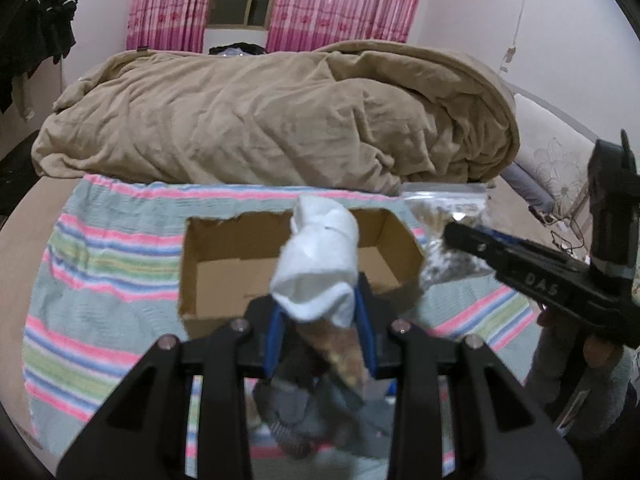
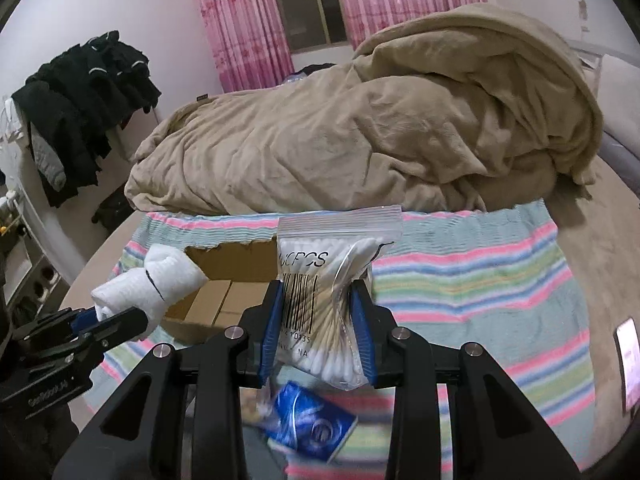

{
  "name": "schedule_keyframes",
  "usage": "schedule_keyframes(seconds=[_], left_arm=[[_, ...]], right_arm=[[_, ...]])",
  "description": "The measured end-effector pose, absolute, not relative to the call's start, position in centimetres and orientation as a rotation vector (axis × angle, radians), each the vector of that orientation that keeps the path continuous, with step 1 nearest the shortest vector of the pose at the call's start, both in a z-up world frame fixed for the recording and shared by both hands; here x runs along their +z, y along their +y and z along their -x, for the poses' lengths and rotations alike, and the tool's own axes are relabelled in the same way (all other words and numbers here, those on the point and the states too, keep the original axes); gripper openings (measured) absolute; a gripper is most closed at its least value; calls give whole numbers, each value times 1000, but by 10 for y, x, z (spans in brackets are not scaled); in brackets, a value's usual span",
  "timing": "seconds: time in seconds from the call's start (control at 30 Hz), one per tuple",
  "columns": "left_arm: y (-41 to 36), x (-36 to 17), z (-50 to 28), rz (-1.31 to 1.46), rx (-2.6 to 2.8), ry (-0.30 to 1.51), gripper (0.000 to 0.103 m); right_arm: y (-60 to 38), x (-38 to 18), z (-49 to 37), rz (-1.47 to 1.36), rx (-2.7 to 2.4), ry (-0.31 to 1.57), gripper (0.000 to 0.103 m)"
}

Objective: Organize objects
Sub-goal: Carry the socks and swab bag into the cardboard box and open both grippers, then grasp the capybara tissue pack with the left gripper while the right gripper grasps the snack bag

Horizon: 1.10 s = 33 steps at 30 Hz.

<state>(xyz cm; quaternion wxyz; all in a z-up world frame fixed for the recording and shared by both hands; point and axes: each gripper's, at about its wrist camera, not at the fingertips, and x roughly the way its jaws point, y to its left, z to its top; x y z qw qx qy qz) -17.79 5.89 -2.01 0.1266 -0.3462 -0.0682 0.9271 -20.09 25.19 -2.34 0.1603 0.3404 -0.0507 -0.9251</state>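
Observation:
My left gripper (image 1: 320, 300) is shut on a rolled white towel (image 1: 318, 264) and holds it above the near wall of an open cardboard box (image 1: 224, 268). The towel also shows in the right wrist view (image 2: 148, 280), beside the box (image 2: 224, 296). My right gripper (image 2: 318, 300) is shut on a clear zip bag of cotton swabs (image 2: 320, 308), held upright just right of the box. In the left wrist view that bag (image 1: 448, 240) hangs at the right gripper (image 1: 460, 236), by the box's right wall.
The box sits on a striped cloth (image 1: 100, 264) spread on a bed. A rumpled tan blanket (image 1: 280, 120) lies behind it. A blue packet (image 2: 312, 428) and grey items (image 1: 304, 412) lie on the cloth under the grippers. Dark clothes (image 2: 80, 92) hang at the left wall.

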Motion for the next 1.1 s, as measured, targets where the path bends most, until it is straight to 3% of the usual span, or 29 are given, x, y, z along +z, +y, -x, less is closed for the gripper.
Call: schedule_keyframes(seconds=[0.37,0.53,0.63,0.67,0.73,0.8,0.97,1.1], left_arm=[[71,-63,243,1097,2641,-250,33],[73,-87,259,1199,2594,-256,38],[71,-87,259,1215,2603,-254,40],[70,-85,257,1214,2605,-257,41],[65,-77,251,1200,2619,-263,46],[60,-66,241,1168,2630,-282,69],[43,-34,206,1081,2678,-290,70],[28,-13,175,1038,2706,-295,70]], right_arm=[[231,-68,254,-1096,-2573,-85,35],[227,-84,267,-1144,-2550,-104,37],[227,-84,267,-1148,-2544,-115,60],[228,-83,266,-1140,-2541,-124,63],[228,-76,260,-1125,-2550,-123,63],[228,-69,253,-1108,-2558,-120,65],[226,-42,222,-1038,-2572,-109,76],[220,-23,194,-986,-2579,-91,78]])
